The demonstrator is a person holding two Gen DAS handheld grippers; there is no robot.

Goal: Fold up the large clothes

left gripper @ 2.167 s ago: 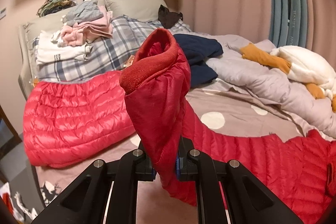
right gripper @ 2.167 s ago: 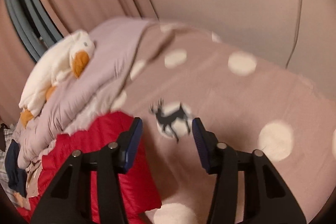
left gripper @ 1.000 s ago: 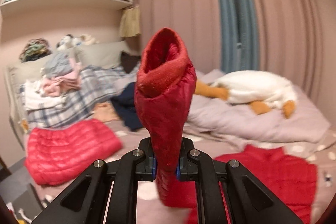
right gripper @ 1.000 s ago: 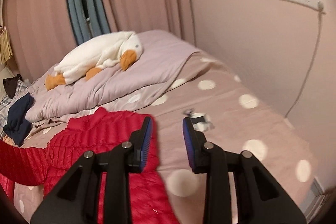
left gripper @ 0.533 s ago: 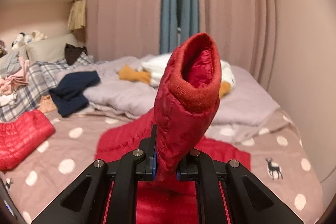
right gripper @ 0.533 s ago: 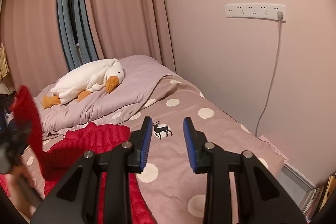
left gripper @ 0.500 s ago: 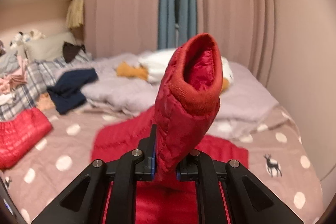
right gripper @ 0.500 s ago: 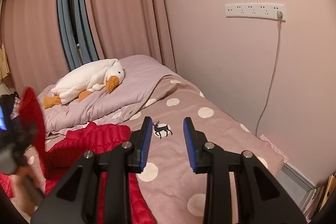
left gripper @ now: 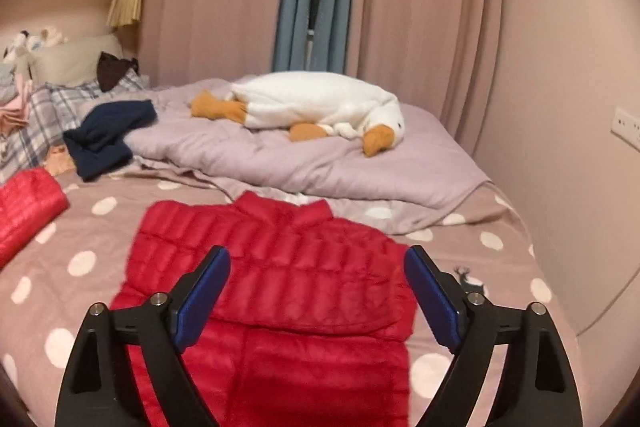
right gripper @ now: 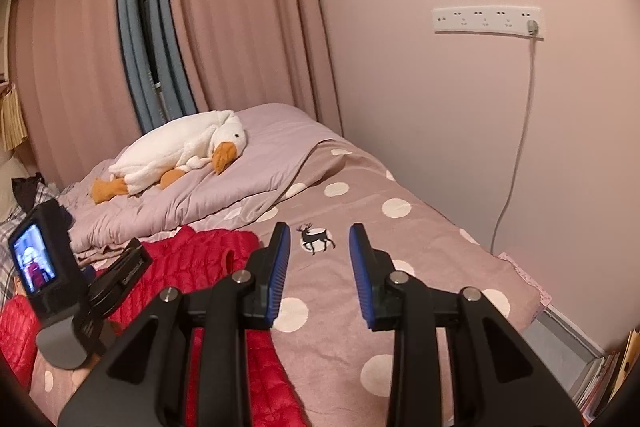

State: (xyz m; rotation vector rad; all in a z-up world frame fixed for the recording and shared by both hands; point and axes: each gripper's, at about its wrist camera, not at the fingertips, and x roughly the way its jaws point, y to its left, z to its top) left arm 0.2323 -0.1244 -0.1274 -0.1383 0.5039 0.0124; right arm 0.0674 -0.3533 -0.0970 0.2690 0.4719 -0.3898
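1. Released half a second back: red down jacket [left gripper: 288, 279] sleeve, earlier pinched upright, now dropped across the jacket body.
2. Lying flat on the polka-dot bed [left gripper: 80, 263], collar toward the lilac quilt [left gripper: 280, 163].
3. Left hand-held gripper [left gripper: 316, 291] just sprung wide, nothing between.
4. Right hand-held gripper [right gripper: 318, 259] partly spread, empty, above the bed.
5. Plush goose [left gripper: 320, 107] on quilt.

**Right claw over the polka-dot bed**

Right claw [right gripper: 318, 259] part open, empty, above bedspread [right gripper: 420, 239] with deer print [right gripper: 316, 238]. Red puffer jacket [right gripper: 192, 259] lies left. Left claw [right gripper: 132, 259] with lit camera screen [right gripper: 34, 259] over jacket. Goose plush [right gripper: 180, 151] on duvet [right gripper: 256, 163]; wall power strip [right gripper: 486, 21].
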